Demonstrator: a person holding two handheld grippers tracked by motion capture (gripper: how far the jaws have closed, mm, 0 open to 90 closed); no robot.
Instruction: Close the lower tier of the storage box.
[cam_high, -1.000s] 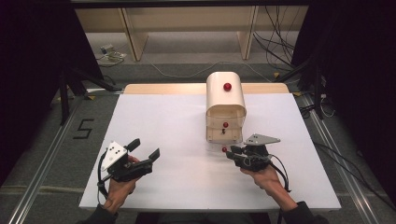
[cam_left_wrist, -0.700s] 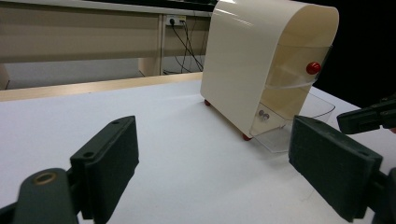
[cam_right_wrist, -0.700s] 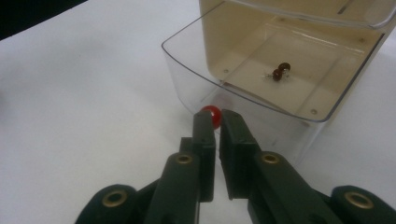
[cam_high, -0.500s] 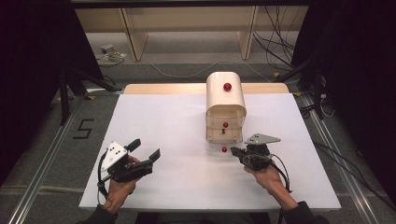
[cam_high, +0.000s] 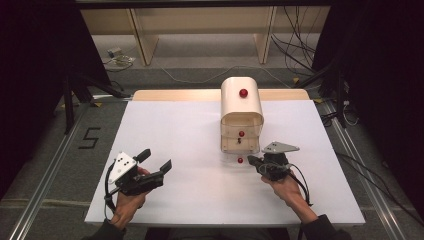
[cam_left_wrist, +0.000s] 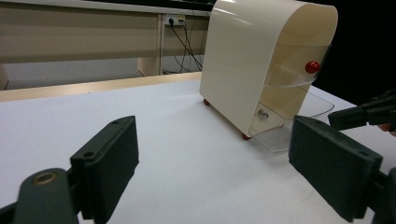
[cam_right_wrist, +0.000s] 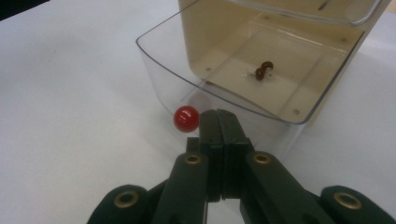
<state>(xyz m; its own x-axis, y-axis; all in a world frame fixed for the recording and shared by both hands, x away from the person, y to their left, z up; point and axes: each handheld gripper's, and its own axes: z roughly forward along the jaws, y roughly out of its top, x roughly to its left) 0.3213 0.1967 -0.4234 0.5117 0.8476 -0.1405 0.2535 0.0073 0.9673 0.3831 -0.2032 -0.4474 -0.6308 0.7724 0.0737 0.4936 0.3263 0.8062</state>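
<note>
Now right gripper (cam_right_wrist: 219, 116) clenched, jaws pressed flat together, nothing between them; closed within the last second. Tips just beside red knob (cam_right_wrist: 187, 118) on front wall of clear drawer (cam_right_wrist: 159, 70), knob left of tips in right gripper view, touching or a hair apart, hard to tell. Not grasping knob. Drawer pulled out from bottom of cream cabinet (cam_high: 241, 102), small dark bits (cam_right_wrist: 262, 71) lying on drawer floor. In high view right gripper (cam_high: 255, 161) low on white table (cam_high: 170, 130), in front of cabinet, same knob (cam_high: 240, 160) just left of tips. Second red knob (cam_high: 243, 92) on cabinet's curved top flap, third (cam_high: 241, 133) on middle drawer front.

Left gripper (cam_high: 156, 161) released, jaws wide apart, holding nothing, touching nothing. Held in left hand (cam_high: 129, 202) near front left of table, well apart from cabinet. In left gripper view, jaws gaping with bare table between, cabinet (cam_left_wrist: 247, 60) ahead, top-flap knob (cam_left_wrist: 312, 67) visible, right gripper tips entering at right edge.
</note>
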